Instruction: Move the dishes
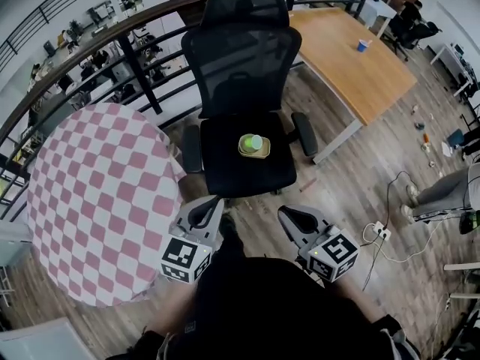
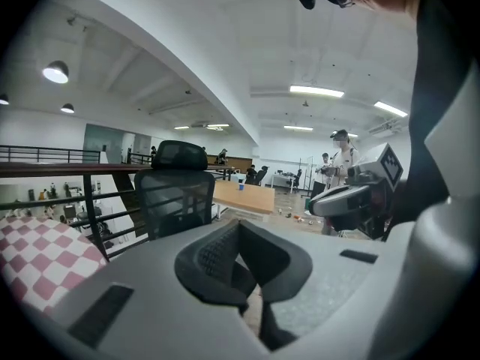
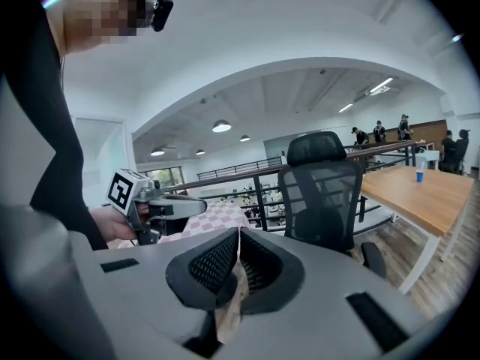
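Both left gripper (image 1: 213,202) and right gripper (image 1: 286,214) are hovering, jaws together and empty, before the office chair (image 1: 225,169) carrying a green cup (image 1: 256,141) on a yellow plate (image 1: 244,151).

head view: steeply down from above | gripper views: low, near level, forward | shared: office chair (image 1: 240,66)

No words, brand names or numbers can be read anywhere. The only printed marks are black-and-white square patterns on the left marker cube (image 1: 185,259) and the right marker cube (image 1: 334,255), not letters.
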Available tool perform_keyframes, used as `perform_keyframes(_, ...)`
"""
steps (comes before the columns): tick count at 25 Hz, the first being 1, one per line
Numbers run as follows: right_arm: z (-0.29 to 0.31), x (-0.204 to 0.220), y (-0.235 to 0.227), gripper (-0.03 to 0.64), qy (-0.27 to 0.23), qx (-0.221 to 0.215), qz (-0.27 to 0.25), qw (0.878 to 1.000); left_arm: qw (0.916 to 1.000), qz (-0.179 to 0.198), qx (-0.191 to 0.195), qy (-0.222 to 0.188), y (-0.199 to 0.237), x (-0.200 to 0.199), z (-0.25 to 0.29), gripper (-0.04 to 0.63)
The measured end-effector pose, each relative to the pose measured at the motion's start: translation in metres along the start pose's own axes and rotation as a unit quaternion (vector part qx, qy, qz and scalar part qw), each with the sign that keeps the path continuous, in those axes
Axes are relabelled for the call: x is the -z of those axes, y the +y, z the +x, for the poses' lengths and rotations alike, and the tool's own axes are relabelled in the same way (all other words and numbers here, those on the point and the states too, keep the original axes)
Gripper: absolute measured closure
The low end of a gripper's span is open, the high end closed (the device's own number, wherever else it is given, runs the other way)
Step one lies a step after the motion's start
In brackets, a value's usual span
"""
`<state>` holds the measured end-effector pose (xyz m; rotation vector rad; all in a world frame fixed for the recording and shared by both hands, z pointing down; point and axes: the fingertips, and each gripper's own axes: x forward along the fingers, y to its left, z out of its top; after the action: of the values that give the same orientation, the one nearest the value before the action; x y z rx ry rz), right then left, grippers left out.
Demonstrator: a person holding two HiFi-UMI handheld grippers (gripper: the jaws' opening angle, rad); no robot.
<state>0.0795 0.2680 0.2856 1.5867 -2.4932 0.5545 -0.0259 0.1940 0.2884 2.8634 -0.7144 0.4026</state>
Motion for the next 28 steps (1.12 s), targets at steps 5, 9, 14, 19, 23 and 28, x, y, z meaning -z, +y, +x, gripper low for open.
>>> perform_keyframes(5,0.065,-0.045,-0.047,0.595,-0.003,0.013,-0.003,1.0,0.9989,0.005,0.031,-0.034,0.051,-0.025,0.054,0.595)
perform_keyframes(9,0.1,-0.054,-0.086,0.595,0.011,0.021,0.002,1.0,0.9989,-0.003,0.037,-0.03,0.075,-0.026,0.087,0.595)
perform_keyframes(14,0.141,-0.047,-0.105,0.595,0.052,-0.008,0.008,0.999,0.9982,-0.052,0.019,-0.021,0.102,-0.017,0.106,0.595)
perform_keyframes(19,0.169,-0.036,-0.147,0.595,0.069,-0.014,0.018,0.997,0.9968,-0.08,-0.004,0.003,0.12,-0.008,0.14,0.595)
perform_keyframes(23,0.196,-0.009,-0.183,0.594,0.085,-0.017,0.021,0.996,0.9951,-0.09,-0.018,0.036,0.14,0.015,0.18,0.595)
perform_keyframes(28,0.218,0.048,-0.218,0.594,0.118,-0.036,0.023,0.992,0.989,-0.123,-0.013,0.081,0.139,0.057,0.224,0.595)
